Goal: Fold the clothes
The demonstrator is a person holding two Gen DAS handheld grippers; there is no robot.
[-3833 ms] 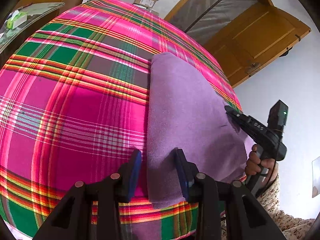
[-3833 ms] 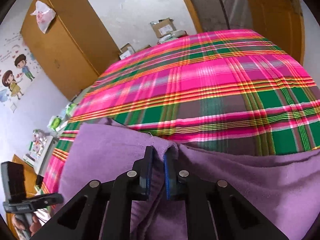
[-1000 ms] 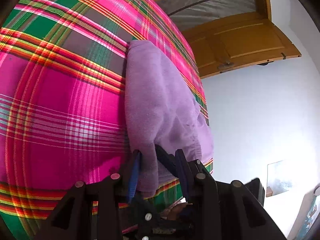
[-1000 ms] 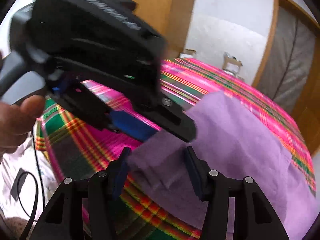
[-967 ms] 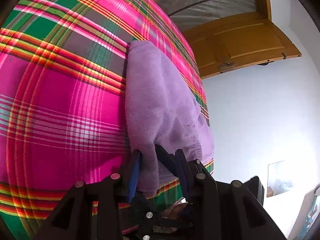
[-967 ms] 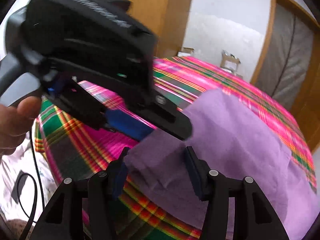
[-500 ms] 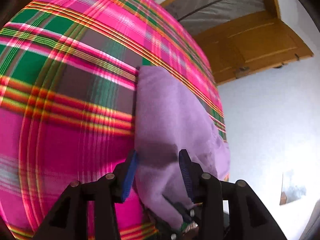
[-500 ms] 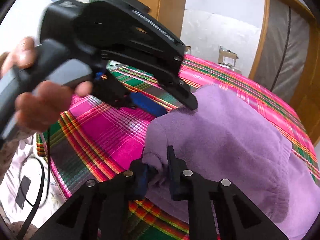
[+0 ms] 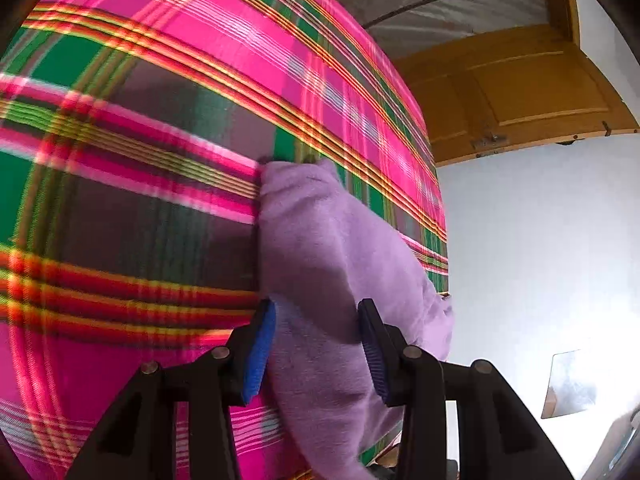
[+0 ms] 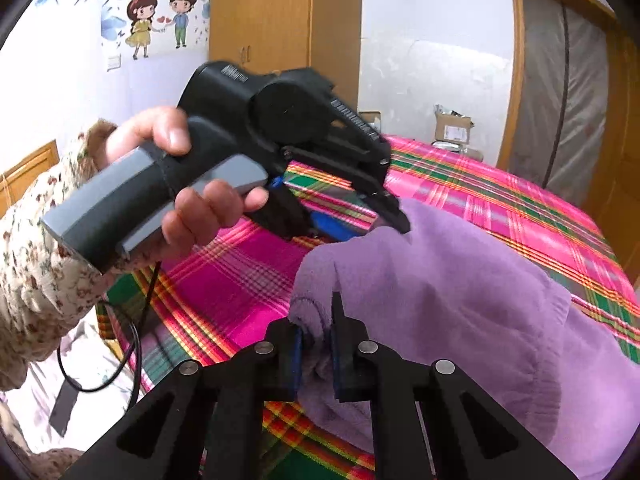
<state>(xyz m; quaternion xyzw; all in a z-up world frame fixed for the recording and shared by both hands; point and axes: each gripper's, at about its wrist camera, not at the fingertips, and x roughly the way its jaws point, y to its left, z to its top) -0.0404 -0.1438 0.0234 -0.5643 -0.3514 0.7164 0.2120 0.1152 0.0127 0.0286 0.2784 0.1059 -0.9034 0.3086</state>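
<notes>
Purple garment (image 10: 460, 300) between right tongs (image 10: 314, 354)

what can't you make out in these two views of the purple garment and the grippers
- Left wrist view: the plaid bedcover is motion-blurred; the purple fleece garment runs under the left hand-held gripper, hiding its near end.
- Right wrist view: the right hand-held gripper covers the pinched fold; the garment's right side is cut off by the edge; the cardboard box label is too small.
</notes>
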